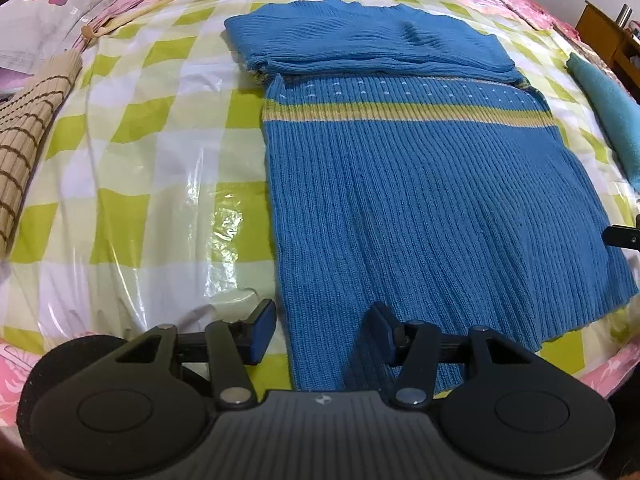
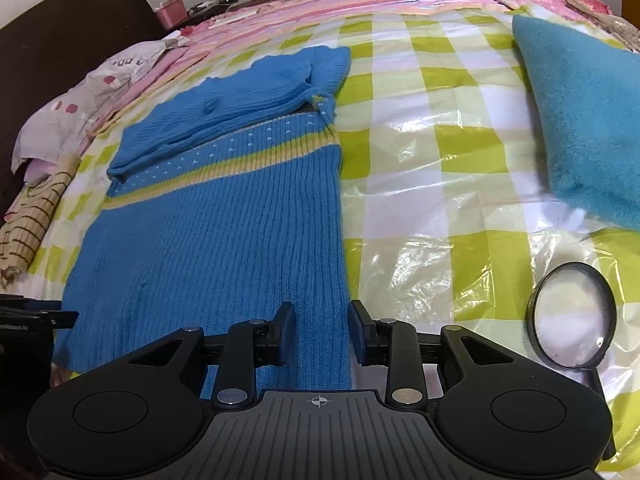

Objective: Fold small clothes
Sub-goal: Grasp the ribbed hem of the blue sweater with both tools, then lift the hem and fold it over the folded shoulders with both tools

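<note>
Holding both jaws apart, your left hand-held gripper and right hand-held gripper straddle the blue knit sweater's near hem corners at lower centre; gripper bodies hide its bottom edge.

Matte black tongs with blue pads.

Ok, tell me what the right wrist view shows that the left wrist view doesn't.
Only the right wrist view shows the magnifying glass, a dark headboard and the right tongs, open at the sweater's near corner. Only the left view shows the left tongs, open. Both share the blue sweater, checked bedspread and teal cushion.
</note>
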Available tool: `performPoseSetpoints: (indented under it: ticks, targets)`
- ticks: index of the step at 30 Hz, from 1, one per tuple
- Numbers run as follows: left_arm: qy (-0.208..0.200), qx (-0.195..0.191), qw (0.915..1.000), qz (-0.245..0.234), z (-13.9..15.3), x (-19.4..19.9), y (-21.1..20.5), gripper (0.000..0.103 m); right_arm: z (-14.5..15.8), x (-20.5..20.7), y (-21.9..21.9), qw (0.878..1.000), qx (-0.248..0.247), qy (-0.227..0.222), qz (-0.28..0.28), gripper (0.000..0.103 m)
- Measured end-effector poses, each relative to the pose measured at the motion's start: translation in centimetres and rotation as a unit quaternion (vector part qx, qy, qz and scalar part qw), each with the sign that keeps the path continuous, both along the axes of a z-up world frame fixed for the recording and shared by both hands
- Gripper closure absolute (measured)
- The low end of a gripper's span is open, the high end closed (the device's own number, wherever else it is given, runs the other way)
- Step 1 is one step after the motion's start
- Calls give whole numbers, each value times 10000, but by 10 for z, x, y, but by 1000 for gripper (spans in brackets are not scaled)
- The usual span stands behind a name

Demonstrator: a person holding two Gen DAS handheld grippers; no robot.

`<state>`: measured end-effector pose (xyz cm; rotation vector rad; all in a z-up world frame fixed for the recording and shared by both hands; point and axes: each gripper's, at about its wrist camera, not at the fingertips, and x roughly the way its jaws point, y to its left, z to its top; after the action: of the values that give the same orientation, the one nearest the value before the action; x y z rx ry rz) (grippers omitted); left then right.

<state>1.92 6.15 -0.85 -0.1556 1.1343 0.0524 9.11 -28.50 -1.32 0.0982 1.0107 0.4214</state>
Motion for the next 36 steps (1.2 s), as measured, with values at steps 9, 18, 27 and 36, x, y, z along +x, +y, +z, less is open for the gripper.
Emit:
performPoseSetpoints:
  ticks: [9,18,27,36]
  targets:
    - [47,-130,9999,23,1,-2,0,60,-4,-4,-7,9980,536,313,142,73]
    - [-8,-278,9996,77,1,-4,0,85,-10,1,-6,9951,897,394,107,81]
    - [-267,-1058,9937,239,9,-3,18,88,-15,3,-8,9824,1782,524,-207,92]
    - [-1054,-2056,9719,459,29,25,45,88,9,29,0,9505,3061,261,-453,93]
